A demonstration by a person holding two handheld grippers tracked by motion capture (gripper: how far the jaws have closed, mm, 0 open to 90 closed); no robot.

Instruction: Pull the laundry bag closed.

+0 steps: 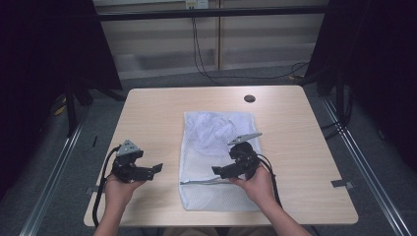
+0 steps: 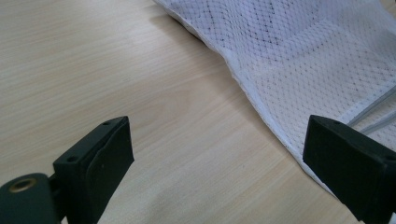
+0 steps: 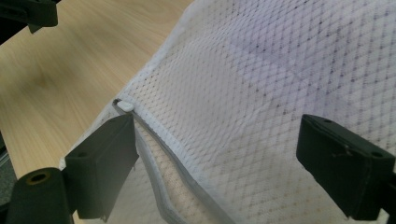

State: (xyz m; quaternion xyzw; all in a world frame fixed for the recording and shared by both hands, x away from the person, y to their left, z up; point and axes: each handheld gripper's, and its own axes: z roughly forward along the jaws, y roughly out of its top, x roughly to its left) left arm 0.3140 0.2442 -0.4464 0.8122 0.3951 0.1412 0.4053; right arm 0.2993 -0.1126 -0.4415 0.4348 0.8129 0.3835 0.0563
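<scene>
At the left of the light wooden table the person's left hand comes up from the near edge, forearm running straight in. It grips the left gripper from below and behind, with the tool turned sideways so it aims to the right, toward the bag. A grey three-cornered plate sits on top, and a black cable loops down beside the wrist. Its jaws stand wide apart over bare wood, holding nothing. In the left gripper view, the bag's hemmed edge runs just ahead of them.

In the middle lies the white mesh laundry bag, flat on the table, its long side running away from the person. A zipper crosses it near the close end.

To the right, the right hand reaches in at a slant, the forearm angling up from the lower right. It holds the right gripper low over the bag, pointing left along the zipper line. Its jaws are spread as well, pinching nothing. In the right gripper view they straddle the mesh, with the zipper pull just ahead of one jaw. A small dark round fitting sits near the table's far edge.
</scene>
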